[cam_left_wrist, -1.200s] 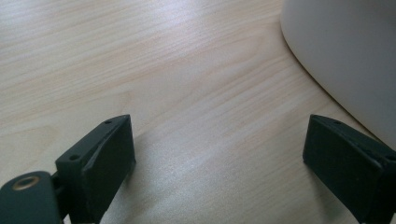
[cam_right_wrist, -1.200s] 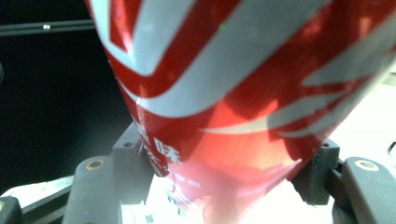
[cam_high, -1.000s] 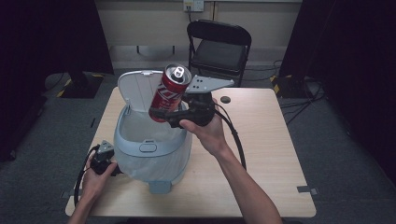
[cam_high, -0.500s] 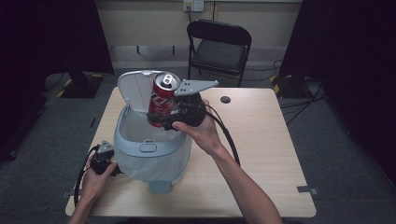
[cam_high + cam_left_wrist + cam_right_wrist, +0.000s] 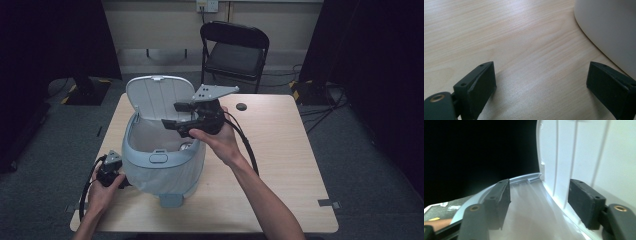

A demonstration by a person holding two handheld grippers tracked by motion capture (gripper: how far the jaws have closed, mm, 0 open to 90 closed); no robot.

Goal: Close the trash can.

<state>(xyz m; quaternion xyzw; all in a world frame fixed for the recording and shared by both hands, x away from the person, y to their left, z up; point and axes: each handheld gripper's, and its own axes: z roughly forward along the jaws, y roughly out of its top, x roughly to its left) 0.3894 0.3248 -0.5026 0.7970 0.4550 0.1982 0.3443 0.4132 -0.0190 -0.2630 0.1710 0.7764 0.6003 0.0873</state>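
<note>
While the right gripper (image 5: 176,115) hung with jaws parted and empty over the lidded pale-grey plastic bin (image 5: 159,159), the drop appeared complete; withdrawal toward three o'clock seemed due.

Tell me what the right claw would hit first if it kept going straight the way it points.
Probably the raised white plastic lid of the pale blue bin: the right claw, open and empty, points over the rim at the lid's ribbed inner face. Depth is unclear.

The high view looks down over the table (image 5: 280,165); each gripper view sits close behind its jaws, both sharing the bin (image 5: 165,172) with it
</note>
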